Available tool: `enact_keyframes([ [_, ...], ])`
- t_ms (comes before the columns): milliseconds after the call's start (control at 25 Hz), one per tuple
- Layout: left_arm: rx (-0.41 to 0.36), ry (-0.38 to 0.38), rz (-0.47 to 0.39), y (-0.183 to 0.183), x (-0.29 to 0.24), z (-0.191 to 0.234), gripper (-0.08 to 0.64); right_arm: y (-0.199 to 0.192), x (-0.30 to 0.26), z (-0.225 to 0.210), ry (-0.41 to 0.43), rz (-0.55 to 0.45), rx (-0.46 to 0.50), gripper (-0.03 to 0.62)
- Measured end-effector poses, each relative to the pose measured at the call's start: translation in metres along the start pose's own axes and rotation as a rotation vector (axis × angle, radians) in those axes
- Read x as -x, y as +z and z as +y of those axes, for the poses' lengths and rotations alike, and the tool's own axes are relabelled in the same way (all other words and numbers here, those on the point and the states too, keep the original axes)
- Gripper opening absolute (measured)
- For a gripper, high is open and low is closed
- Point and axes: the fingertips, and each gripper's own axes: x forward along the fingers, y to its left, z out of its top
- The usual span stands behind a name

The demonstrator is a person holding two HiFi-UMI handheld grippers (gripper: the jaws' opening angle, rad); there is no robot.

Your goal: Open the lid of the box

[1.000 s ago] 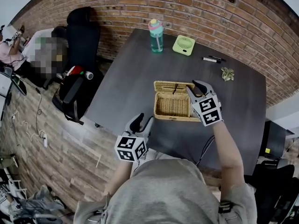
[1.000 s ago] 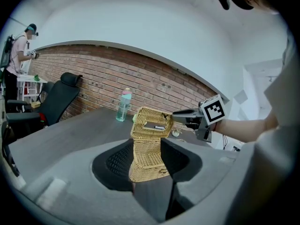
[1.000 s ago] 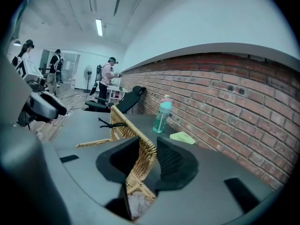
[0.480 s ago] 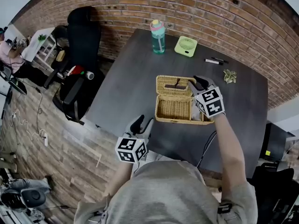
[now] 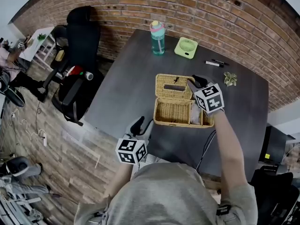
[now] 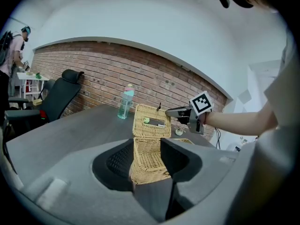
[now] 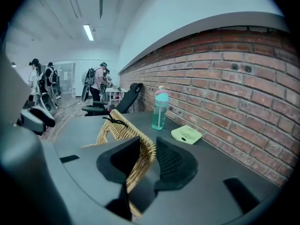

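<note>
A person stands at a dark grey table (image 5: 126,78) set against a brick wall (image 5: 234,13), with a gripper in each hand. A wicker box (image 5: 173,112) sits near the middle of the table, its open inside facing up. Its lid (image 5: 171,86) is hinged at the far side and stands raised, close to upright.

The right gripper (image 5: 193,81) reaches over the box's right end. Its jaws are closed on the right edge of the lid, and the woven rim sits pinched between the two pads.

The left gripper (image 5: 143,123) is at the near edge of the table, just beside the box's near left corner. Its jaws stand apart and hold nothing. The box shows through the gap, just ahead of the tips.

Further back on the table, a teal bottle (image 5: 157,36) with a pink cap stands beside a small green fan (image 5: 186,47) that lies flat. Two pens (image 5: 214,62) lie to the right of them. A black office chair (image 5: 83,32) stands off to the left of the table.
</note>
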Motion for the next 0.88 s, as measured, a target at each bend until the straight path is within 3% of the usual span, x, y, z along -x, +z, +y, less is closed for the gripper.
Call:
enact_keyframes([
  [880,0.01,0.034,0.012,0.0,-0.016,0.013,0.176,-0.037,-0.054,-0.029,0.028,0.053,-0.221,0.112],
])
